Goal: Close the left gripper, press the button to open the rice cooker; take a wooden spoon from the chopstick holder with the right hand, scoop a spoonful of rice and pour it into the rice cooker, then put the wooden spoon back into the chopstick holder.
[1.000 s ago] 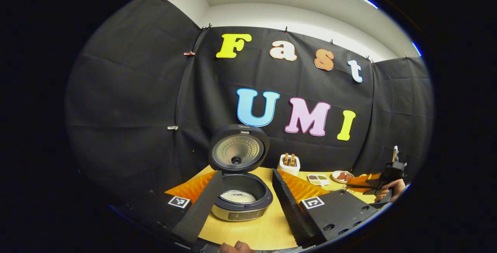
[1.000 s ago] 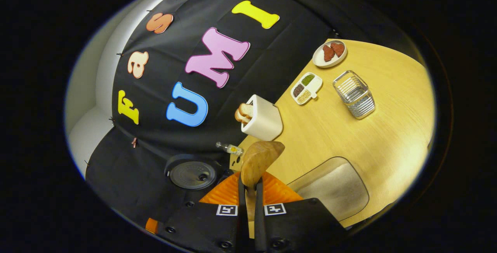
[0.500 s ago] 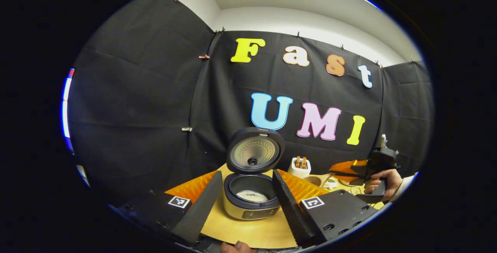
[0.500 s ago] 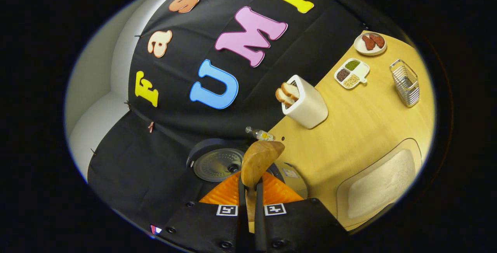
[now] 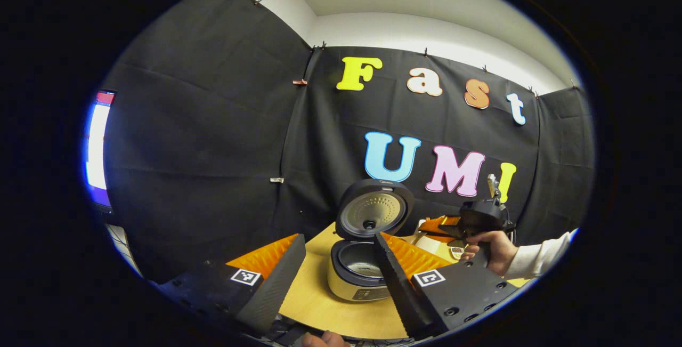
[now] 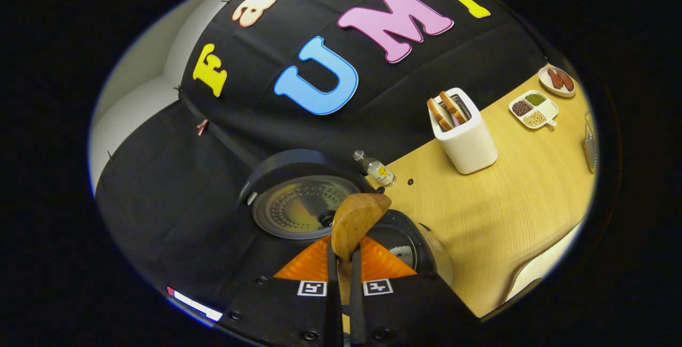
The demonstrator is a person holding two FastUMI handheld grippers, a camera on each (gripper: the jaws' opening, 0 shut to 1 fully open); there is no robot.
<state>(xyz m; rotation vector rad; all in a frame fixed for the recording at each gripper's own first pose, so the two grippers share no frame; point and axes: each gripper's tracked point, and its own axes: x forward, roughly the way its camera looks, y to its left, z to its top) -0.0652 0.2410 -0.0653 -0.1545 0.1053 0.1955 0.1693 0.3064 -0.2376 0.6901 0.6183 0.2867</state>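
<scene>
Rice cooker (image 5: 367, 259) on the table (image 5: 314, 304), lid (image 5: 375, 216) raised, a little rice in the pot. Right hand-held gripper (image 6: 343, 253) clamped on the wooden spoon (image 6: 354, 222); spoon bowl poised over the cooker's open pot (image 6: 397, 240). Left hand-held gripper (image 5: 338, 277) near the cooker, fingers spread wide, holding nothing. Toaster (image 6: 463, 134) with bread slices far right on the table.

A white toaster (image 6: 469, 142) with bread slices (image 6: 446, 110) stood on the wooden table (image 6: 511, 214). A small bottle (image 6: 376, 169) stood near it. A tray of beans (image 6: 533, 109) sat beside a plate (image 6: 556, 80).
</scene>
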